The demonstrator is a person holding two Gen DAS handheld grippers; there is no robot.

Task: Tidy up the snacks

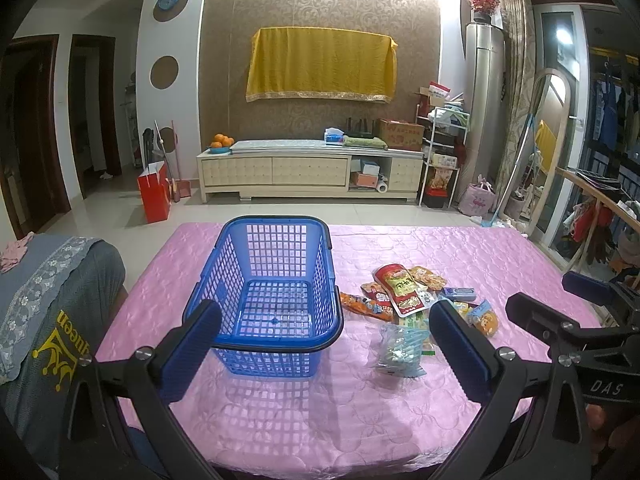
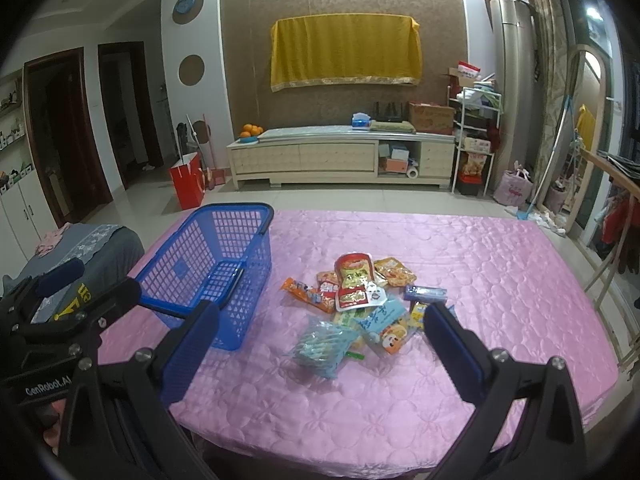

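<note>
Pink quilted cloth covered the worktop (image 2: pixel 460 280), and beyond its far edge ran a living room with a low cabinet and a yellow drape on the wall. Toward the left edge stood a blue basket (image 1: pixel 276 280), empty, its lattice walls stiff and its handles folded down on the rim. Just beside it, near the middle of the worktop, lay the pile of snacks (image 2: pixel 360 300): small foil and plastic packets, judged light, crinkly and slippery, with soft contents that would crush under a hard squeeze. A flat sealed edge or corner looked the best place to take one (the red pouch (image 2: pixel 352 280) on top seemed the easiest start).

Both the left tongs (image 1: pixel 324 344) and the right tongs (image 2: pixel 320 340) hung spread wide above the near edge, holding nothing.

Packets lower in the pile overlapped, so their number and labels could not be made out.
</note>
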